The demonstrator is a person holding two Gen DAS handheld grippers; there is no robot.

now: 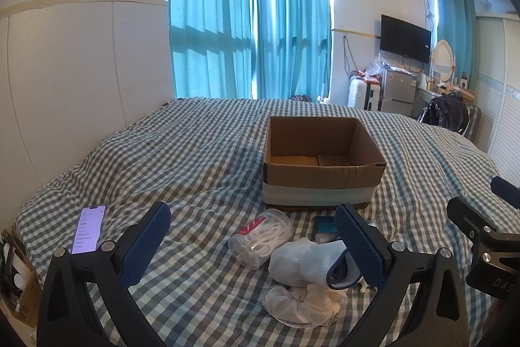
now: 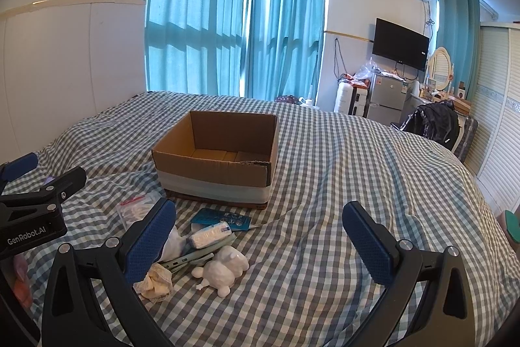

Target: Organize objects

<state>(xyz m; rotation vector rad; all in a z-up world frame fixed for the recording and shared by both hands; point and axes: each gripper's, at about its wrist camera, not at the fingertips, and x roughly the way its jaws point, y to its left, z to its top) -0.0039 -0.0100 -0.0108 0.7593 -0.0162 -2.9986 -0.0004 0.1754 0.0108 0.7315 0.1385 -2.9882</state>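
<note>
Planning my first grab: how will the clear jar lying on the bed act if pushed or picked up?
The jar lies on its side, so it may roll. Clear smooth walls could slip between pads. It seems to hold only thin white loops, so it is probably light.

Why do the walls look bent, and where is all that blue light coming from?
Both wrist views use a fisheye lens, so the headboard bows and corners go black. Daylight glows through the curtains, tinting both views bluish; the cardboard box stays sharp.
</note>
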